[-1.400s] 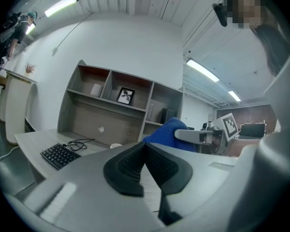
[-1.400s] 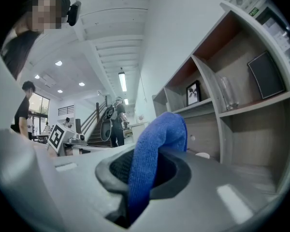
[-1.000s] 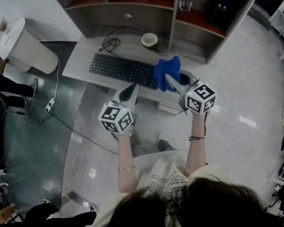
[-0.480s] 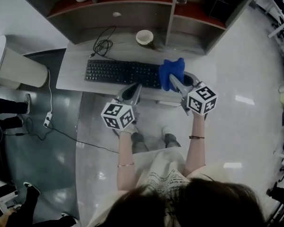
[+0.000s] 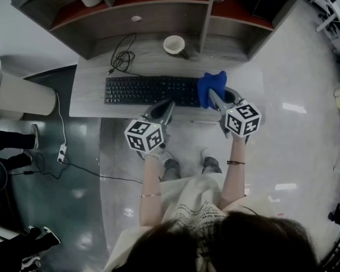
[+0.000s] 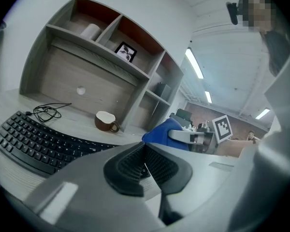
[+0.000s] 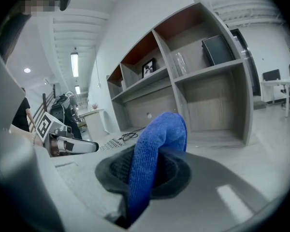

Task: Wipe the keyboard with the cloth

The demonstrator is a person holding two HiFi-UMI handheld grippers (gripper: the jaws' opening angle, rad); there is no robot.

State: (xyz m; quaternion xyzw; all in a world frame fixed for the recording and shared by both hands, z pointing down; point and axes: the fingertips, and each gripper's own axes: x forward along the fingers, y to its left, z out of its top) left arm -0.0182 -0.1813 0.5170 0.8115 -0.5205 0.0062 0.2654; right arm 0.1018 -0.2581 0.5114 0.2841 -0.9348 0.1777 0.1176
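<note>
Between the jaws of the right gripper [image 5: 215, 97] sits the blue cloth [image 5: 212, 86]. The jaws are clamped onto a fold of it, which runs up between the dark ribbed pads, and the rest bunches out past the tips. From the head view that bunch lies over the right end of the black keyboard [image 5: 150, 90], straight ahead of the right gripper. I cannot tell whether it presses on the keys.

To the left of that gripper, the left gripper [image 5: 165, 106] has its jaws fully together with nothing between the pads. Its tips sit at the keyboard's near edge, and most of the key rows stretch away to its left.

I find very little writing to read. The marker cube [image 5: 243, 118] on the right gripper and its twin [image 5: 143, 136] on the left carry only black-and-white square patterns, no letters. The key legends are too small to make out. The person's shirt [image 5: 192, 214] has newspaper-style print that I cannot read.

Beyond both grippers, past the keyboard, a brown-and-white cup [image 5: 175, 44] stands on the grey desk [image 5: 246, 84]. A coiled black cable [image 5: 122, 58] lies ahead and to the left of the left gripper. A small framed picture [image 6: 126, 51] stands on the shelf unit [image 5: 158, 13] behind them, but I cannot make out what it shows.
</note>
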